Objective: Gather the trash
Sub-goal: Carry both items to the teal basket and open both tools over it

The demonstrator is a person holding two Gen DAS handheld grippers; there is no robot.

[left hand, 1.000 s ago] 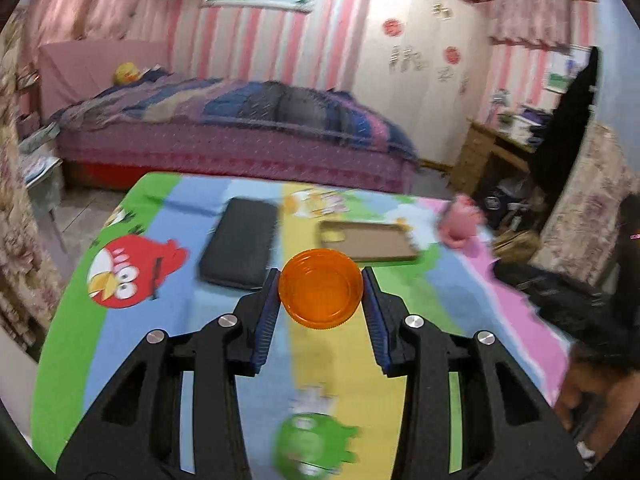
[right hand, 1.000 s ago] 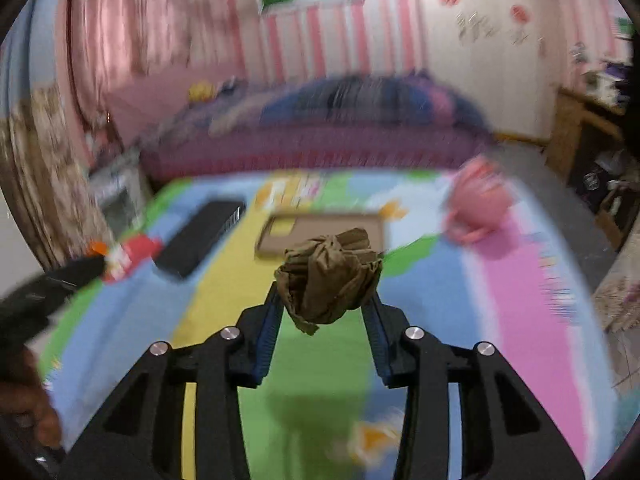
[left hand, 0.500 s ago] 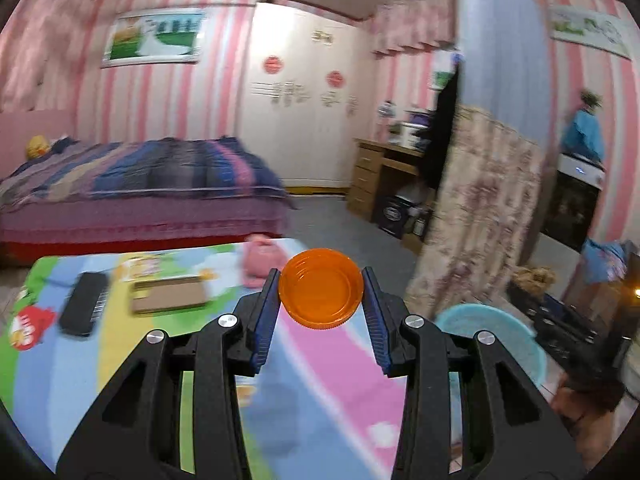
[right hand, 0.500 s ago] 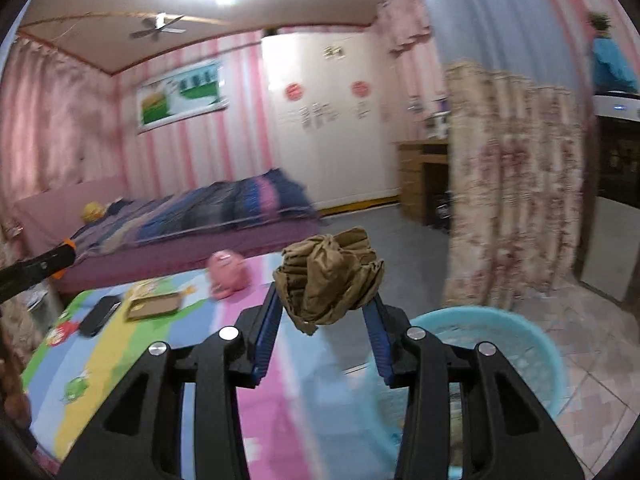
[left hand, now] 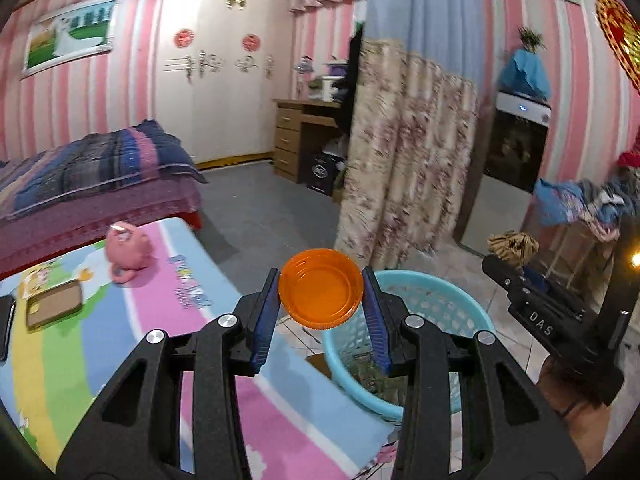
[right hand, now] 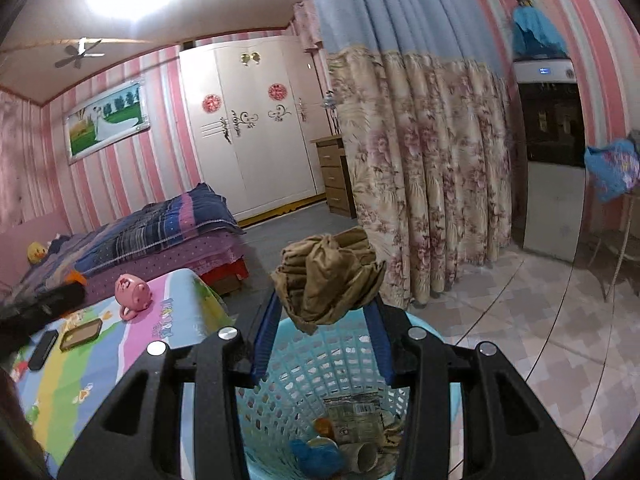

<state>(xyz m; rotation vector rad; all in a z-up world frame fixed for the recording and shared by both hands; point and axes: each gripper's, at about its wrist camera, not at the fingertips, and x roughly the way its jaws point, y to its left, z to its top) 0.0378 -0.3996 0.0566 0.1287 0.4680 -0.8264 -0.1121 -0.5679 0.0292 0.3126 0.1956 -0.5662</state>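
Note:
My left gripper (left hand: 321,296) is shut on an orange plastic lid (left hand: 321,289), held over the right edge of the colourful table (left hand: 120,344), just left of a light blue mesh basket (left hand: 440,304) on the floor. My right gripper (right hand: 322,312) is shut on a crumpled brown paper wad (right hand: 328,276), held directly above the basket (right hand: 320,364), which holds several pieces of trash. The right gripper also shows in the left wrist view (left hand: 516,260) with the wad (left hand: 513,245).
A pink pig toy (left hand: 127,251), a brown flat case (left hand: 54,308) and a black case (right hand: 43,349) lie on the table. A floral curtain (right hand: 424,168) hangs behind the basket. A bed (left hand: 92,184) and a wooden desk (left hand: 304,136) stand beyond.
Both grippers have swung right from over the table toward the blue basket, still holding the lid and the paper wad. The right gripper is now above the basket.

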